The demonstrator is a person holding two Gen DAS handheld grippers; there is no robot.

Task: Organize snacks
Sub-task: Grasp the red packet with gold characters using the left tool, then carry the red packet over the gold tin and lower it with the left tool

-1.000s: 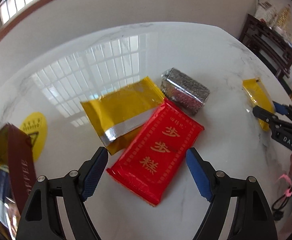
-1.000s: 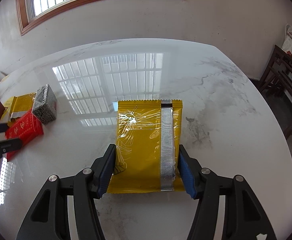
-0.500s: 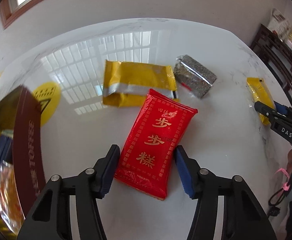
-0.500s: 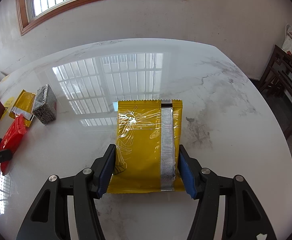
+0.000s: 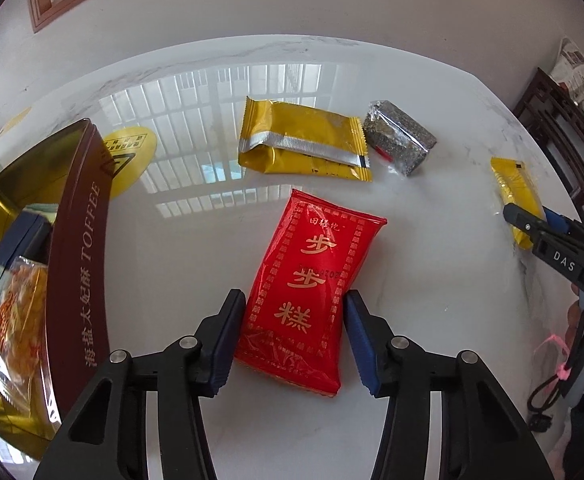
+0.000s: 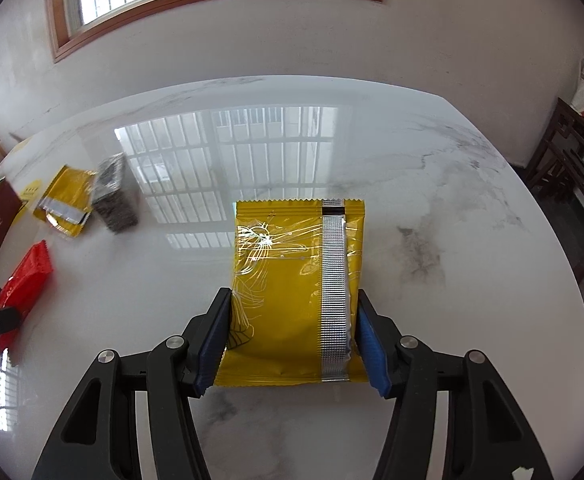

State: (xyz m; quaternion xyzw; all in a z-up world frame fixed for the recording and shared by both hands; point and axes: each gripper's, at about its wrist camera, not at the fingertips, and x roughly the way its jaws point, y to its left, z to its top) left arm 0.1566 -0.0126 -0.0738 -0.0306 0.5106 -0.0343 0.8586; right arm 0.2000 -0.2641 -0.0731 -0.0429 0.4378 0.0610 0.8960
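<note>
Between left tool (image 5: 292, 334) pads: red packet (image 5: 312, 292)

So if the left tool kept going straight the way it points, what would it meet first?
The red snack packet, which already lies between the left tool's fingers. Beyond it along the same line lies the yellow packet, though depth is hard to judge in this view.

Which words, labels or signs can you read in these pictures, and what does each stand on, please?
"TOFFEE", with Chinese characters beside it: brown tin.
"步步糕", gold: red packet; smaller print there too small to read.
"DAS": right gripper.
Yellow round sticker: warning triangle, text too small to read.
</note>
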